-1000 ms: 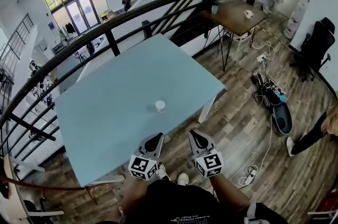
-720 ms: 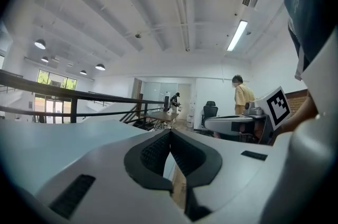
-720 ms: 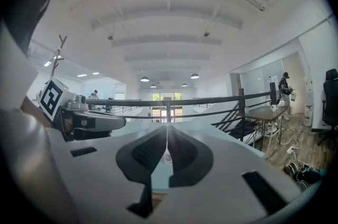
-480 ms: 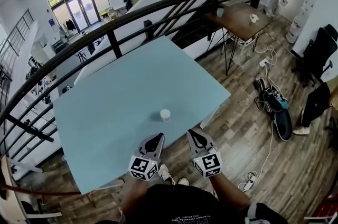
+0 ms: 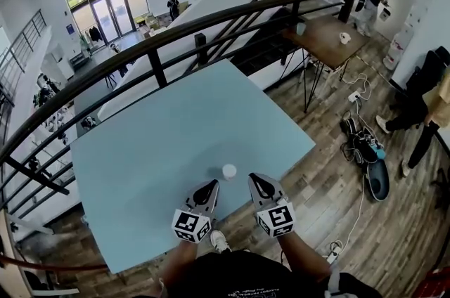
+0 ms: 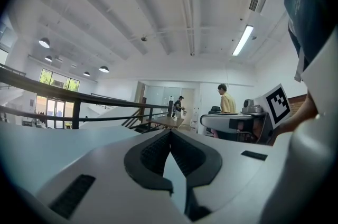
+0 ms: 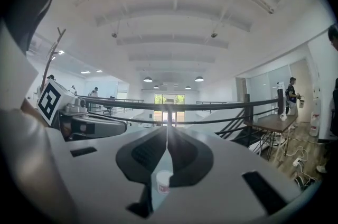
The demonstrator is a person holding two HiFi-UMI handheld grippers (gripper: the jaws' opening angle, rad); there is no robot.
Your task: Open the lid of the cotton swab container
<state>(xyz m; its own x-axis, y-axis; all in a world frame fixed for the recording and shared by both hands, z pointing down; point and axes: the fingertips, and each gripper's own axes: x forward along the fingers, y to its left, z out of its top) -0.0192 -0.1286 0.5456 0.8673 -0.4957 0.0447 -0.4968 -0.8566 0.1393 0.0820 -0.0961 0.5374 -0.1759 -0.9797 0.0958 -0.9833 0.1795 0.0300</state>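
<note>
The surface [image 5: 162, 142] is smooth, pale blue and faintly glossy (glass or laminate, hard to tell). The cotton swab container [image 5: 229, 171] looks like white plastic. The left hand-held gripper [image 5: 211, 185] and right hand-held gripper [image 5: 254, 179] have matt pale plastic shells and dark ribbed pads [image 6: 153, 151]. The floor [image 5: 330, 170] is wood planking.

A: What's different?
B: Both hand-held grippers, the left hand-held gripper [image 5: 211, 185] and the right hand-held gripper [image 5: 254, 180], have come forward onto the worktop's [image 5: 176, 135] near edge.
A: And the cotton swab container [image 5: 229, 171]?
B: It's now just ahead, between their tips. Before, it was well apart. A person in yellow [image 5: 427, 107] has walked in at right.
</note>
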